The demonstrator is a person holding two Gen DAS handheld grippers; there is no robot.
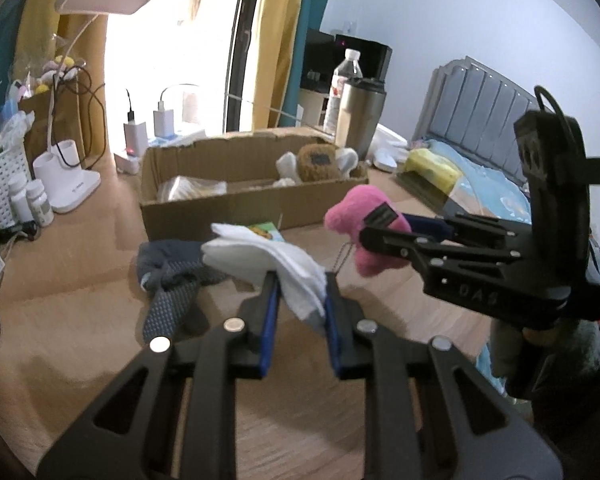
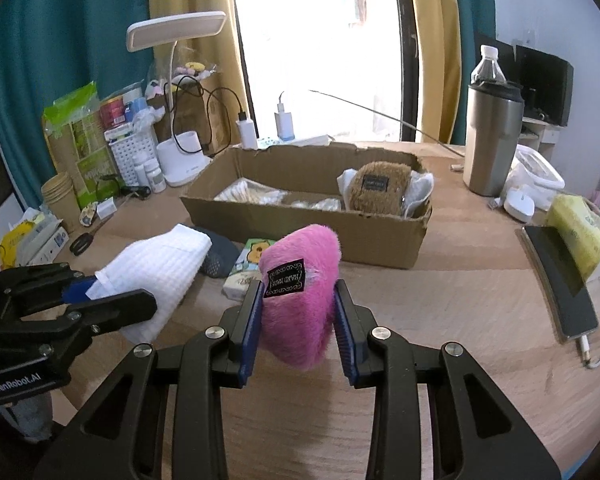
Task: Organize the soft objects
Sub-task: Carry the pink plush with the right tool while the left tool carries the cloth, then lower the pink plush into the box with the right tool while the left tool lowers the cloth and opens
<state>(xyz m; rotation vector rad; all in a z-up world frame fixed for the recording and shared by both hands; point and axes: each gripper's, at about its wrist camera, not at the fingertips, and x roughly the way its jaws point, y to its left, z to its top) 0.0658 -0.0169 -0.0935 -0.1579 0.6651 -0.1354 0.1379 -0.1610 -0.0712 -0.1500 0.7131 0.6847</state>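
My left gripper (image 1: 302,284) is shut on a white waffle cloth (image 1: 268,258) and holds it above the table; it also shows in the right wrist view (image 2: 160,276). My right gripper (image 2: 298,292) is shut on a pink fuzzy plush (image 2: 300,296) with a black label, also seen in the left wrist view (image 1: 360,216). A dark grey dotted sock (image 1: 172,280) lies on the wooden table. An open cardboard box (image 2: 312,224) behind holds a brown plush (image 2: 376,192) and white cloths.
A small tissue pack (image 2: 248,268) lies before the box. A steel tumbler (image 2: 492,140), water bottle (image 2: 488,66), white tub and yellow pack stand right. A phone (image 2: 560,276) lies at the right edge. A desk lamp (image 2: 176,156), bottles, scissors (image 2: 82,242) and clutter fill the left.
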